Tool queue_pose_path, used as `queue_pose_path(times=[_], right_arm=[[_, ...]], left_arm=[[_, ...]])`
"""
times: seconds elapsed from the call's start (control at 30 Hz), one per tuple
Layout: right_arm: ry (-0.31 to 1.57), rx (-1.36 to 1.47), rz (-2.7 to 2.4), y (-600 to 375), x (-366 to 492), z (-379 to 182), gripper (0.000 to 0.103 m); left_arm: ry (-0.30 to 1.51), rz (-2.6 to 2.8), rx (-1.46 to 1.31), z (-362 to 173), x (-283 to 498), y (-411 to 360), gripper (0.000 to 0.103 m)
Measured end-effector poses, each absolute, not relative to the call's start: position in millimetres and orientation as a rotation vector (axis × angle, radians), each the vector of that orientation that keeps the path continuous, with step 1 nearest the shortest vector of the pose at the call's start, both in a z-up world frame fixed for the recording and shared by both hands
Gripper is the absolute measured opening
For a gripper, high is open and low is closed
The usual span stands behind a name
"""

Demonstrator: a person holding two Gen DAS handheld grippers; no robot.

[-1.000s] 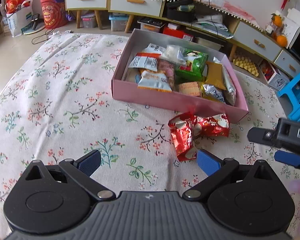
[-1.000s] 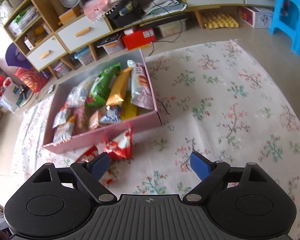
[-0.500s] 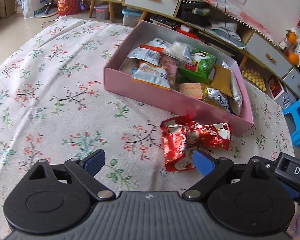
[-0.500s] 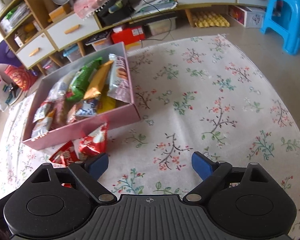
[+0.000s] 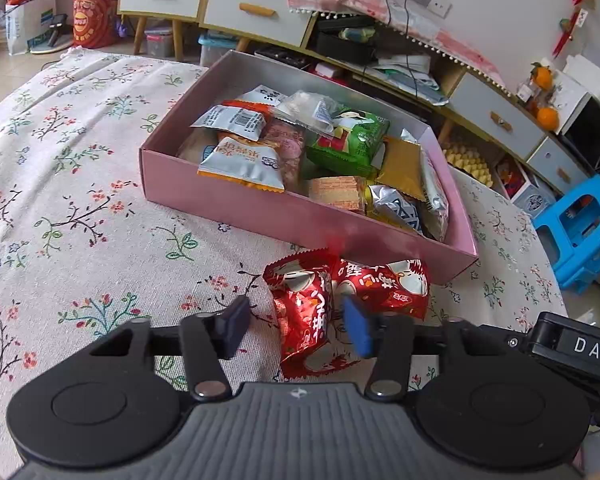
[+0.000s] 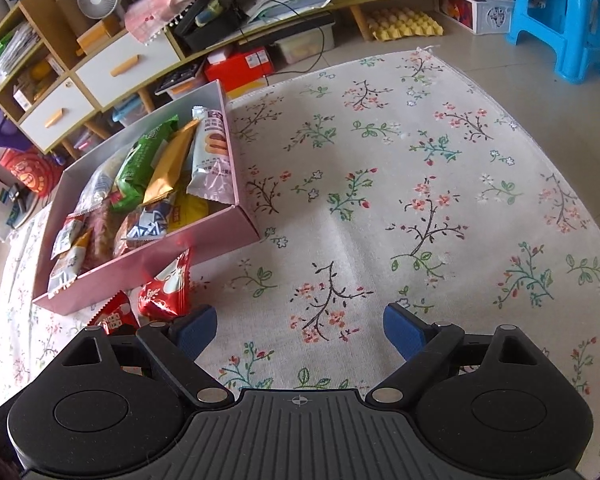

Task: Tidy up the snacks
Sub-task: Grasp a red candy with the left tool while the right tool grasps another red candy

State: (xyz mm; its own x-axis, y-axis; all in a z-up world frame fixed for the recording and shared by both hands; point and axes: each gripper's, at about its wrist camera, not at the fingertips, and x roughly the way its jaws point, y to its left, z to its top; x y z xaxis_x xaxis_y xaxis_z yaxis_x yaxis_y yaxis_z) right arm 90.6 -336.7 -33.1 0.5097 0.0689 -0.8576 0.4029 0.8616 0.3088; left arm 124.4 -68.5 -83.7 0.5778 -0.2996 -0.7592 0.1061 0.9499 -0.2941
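Observation:
Two red foil snack packets lie on the floral cloth just in front of the pink box. The nearer red packet sits between the fingers of my left gripper, whose jaws are partly closed around it without touching it. The second red packet lies to its right against the box. The box holds several snack bags. My right gripper is open and empty over bare cloth, right of the packets and the box.
The round table's cloth edge falls off to the right, with a blue stool beyond. Low cabinets and shelves stand behind the box. The right gripper's body shows at the lower right of the left wrist view.
My left gripper has moved forward over the nearer red packet and its jaws have narrowed around it. My right gripper has shifted slightly right and stays open.

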Motion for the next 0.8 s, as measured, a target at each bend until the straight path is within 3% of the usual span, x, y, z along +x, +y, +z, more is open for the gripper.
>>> queue_pose_path(times=[0.13, 0.8], right_arm=[[1.020, 0.533, -0.204, -335.4, 92.9, -34.9, 0.092], [0.994, 0.699, -0.150, -293.8, 125.3, -49.1, 0.092]], left_arm=[[0.933, -0.273, -0.215, -84.9, 125.1, -71.2, 0.023], [0.943, -0.236, -0.049, -71.8, 124.3, -38.4, 0.021]])
